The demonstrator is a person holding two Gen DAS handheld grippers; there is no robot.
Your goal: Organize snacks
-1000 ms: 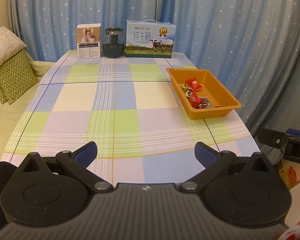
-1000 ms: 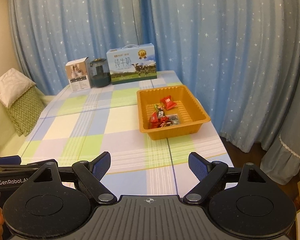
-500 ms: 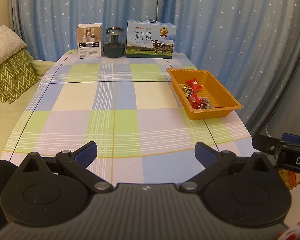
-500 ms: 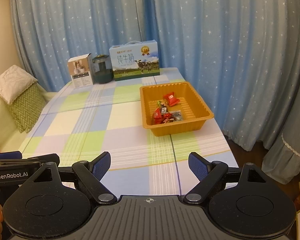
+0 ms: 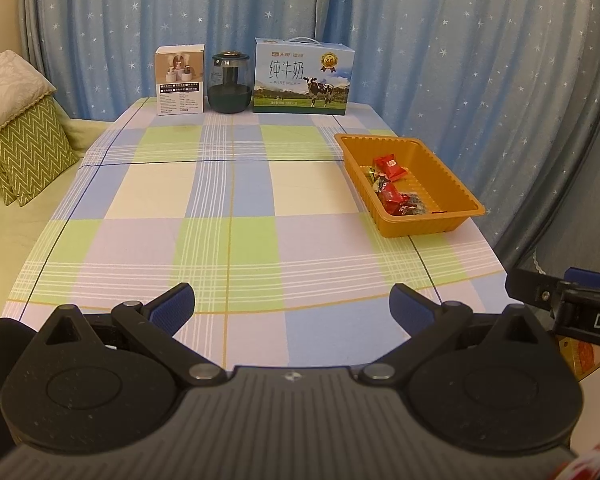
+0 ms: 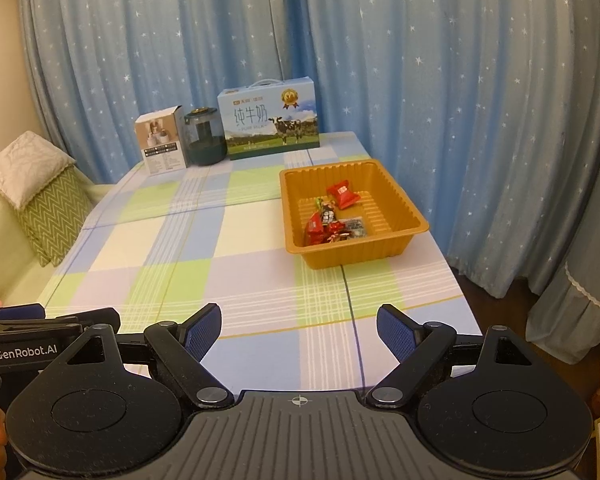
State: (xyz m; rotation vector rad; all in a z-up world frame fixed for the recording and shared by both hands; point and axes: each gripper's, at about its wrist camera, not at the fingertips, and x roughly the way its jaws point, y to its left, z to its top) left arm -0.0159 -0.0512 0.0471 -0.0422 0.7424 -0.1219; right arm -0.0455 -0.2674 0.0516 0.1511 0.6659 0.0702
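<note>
Both pairs of jaws stand spread wide with nothing between them as the left gripper (image 5: pixel 292 304) and the right gripper (image 6: pixel 299 330) hang over the near edge of a checked tablecloth (image 5: pixel 228 208). Farther along the table's right side, an orange tray (image 6: pixel 396 244) holds several wrapped snacks (image 6: pixel 332 220). At the far end stand a small white box (image 5: pixel 180 80), a dark glass jar (image 5: pixel 229 84) and a milk carton (image 5: pixel 302 78), before star-patterned blue curtains (image 6: pixel 440 80).
</note>
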